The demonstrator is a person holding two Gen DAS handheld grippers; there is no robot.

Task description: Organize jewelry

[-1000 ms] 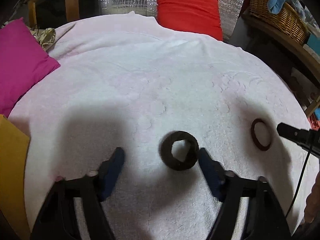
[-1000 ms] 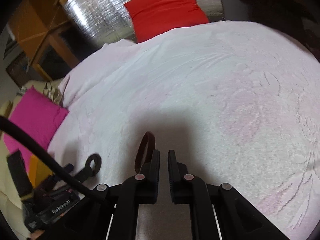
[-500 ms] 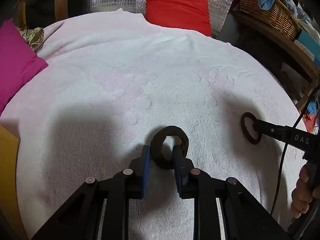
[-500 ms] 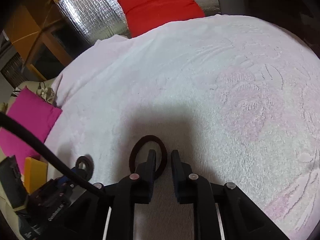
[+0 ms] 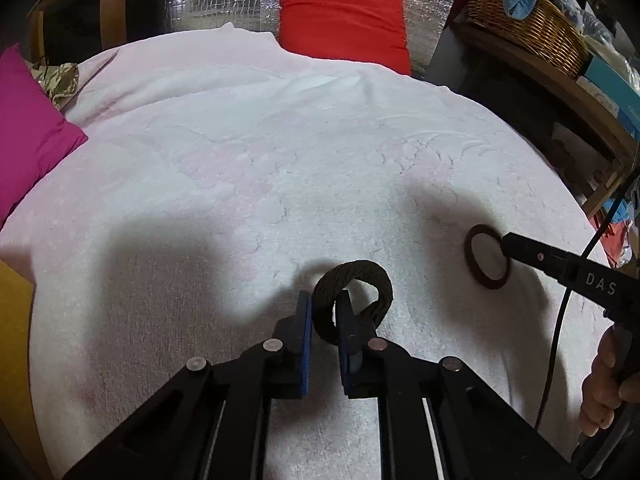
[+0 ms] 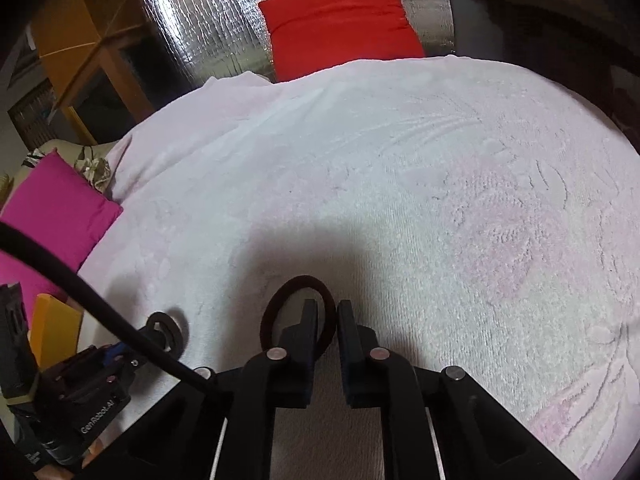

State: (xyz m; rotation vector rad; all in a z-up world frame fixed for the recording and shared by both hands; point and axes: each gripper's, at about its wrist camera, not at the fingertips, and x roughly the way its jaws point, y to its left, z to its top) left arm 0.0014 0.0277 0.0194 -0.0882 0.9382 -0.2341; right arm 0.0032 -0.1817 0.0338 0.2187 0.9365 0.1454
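The left gripper (image 5: 323, 304) clamps the wide brown band (image 5: 352, 300) between its fingers, while the right gripper (image 6: 327, 314) pinches the thin dark ring (image 6: 298, 312) likewise.

At 1.0 s ago the left gripper (image 5: 323, 312) stood wide open around the thick dark bracelet (image 5: 352, 300), which lay flat on the white towel (image 5: 280, 160); it has since been closed on the band's near side, and the band is now raised on edge, clear of the cloth. The thin dark ring (image 6: 298, 312), seen edge-on beside the right gripper (image 6: 328, 320) then, is now pinched at its right side and turned face-on.
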